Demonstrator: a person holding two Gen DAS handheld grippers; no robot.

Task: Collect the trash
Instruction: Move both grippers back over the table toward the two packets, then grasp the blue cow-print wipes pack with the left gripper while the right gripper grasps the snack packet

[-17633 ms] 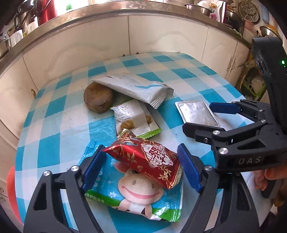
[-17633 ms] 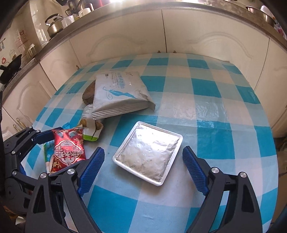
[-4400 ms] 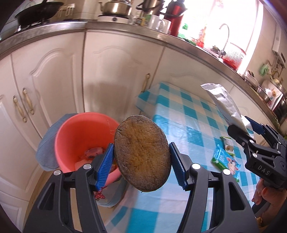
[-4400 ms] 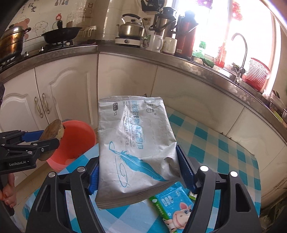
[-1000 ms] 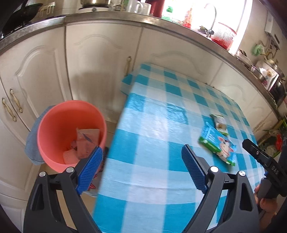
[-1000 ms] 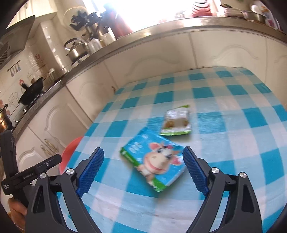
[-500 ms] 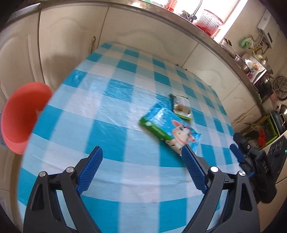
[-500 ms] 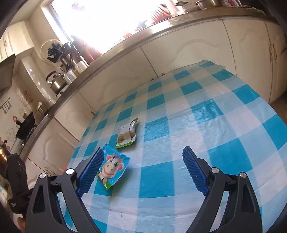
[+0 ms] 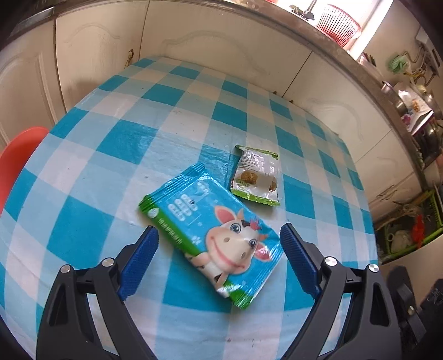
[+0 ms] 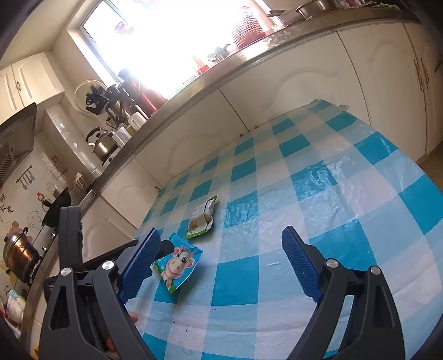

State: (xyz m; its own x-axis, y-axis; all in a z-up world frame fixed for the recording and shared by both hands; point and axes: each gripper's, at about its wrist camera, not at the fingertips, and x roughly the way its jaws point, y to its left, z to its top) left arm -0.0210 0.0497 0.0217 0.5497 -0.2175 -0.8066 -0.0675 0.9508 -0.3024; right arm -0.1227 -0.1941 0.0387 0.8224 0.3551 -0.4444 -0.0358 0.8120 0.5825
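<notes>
Blue cow-print packet (image 9: 216,235) lies between the wide-open pads of the left hand-held gripper (image 9: 218,261)

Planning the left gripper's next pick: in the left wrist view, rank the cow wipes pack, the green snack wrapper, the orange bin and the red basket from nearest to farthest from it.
1. cow wipes pack: lying between the open jaws of the left gripper.
2. green snack wrapper: just beyond the pack, slightly right.
3. orange bin: off the table's left edge.
4. red basket: on the far counter by the window.

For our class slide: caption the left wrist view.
Open left hand-held gripper over a cow wrapper, a snack wrapper beside it.
</notes>
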